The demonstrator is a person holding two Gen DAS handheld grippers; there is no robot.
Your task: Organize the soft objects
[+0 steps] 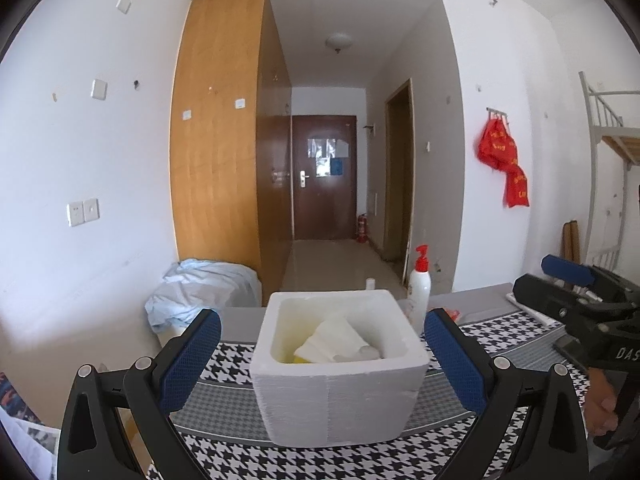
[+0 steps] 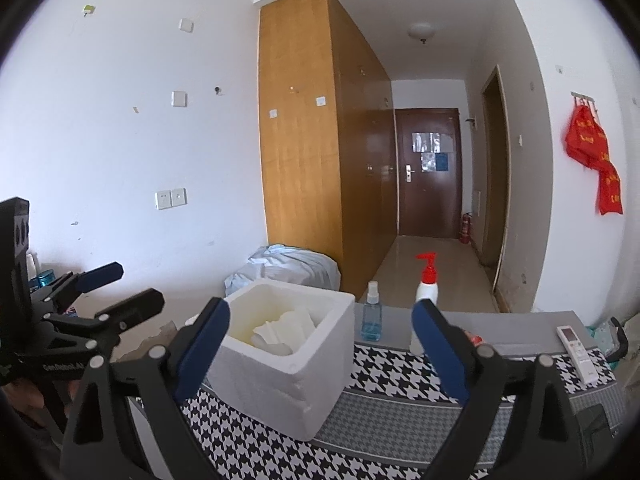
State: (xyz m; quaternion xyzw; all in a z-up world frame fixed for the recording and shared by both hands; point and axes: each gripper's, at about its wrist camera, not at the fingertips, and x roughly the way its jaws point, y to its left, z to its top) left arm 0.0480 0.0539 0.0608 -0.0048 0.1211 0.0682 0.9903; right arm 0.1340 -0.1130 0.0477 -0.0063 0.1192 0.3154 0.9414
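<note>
Your left gripper (image 1: pixel 322 354) has its jaws spread wide, standing to either side of the white foam box (image 1: pixel 340 376) without pressing its walls. Your right gripper (image 2: pixel 322 354) likewise shows jaws spread, nothing between the pads; the same box sits just behind its left pad. Inside the box lie the soft white pieces (image 1: pixel 340 344), piled toward the right over a yellowish patch at the bottom. The box stands on the houndstooth-patterned surface (image 1: pixel 500 344). Behind it on the surface stand a white pump bottle with a red top (image 2: pixel 426 288) and a small blue spray bottle (image 2: pixel 371 316), side by side. A white remote control (image 2: pixel 578 354) lies near the surface's right end. A crumpled pale blue cloth (image 1: pixel 200 288) rests beyond the surface, against the wooden wardrobe (image 1: pixel 216 132).
</note>
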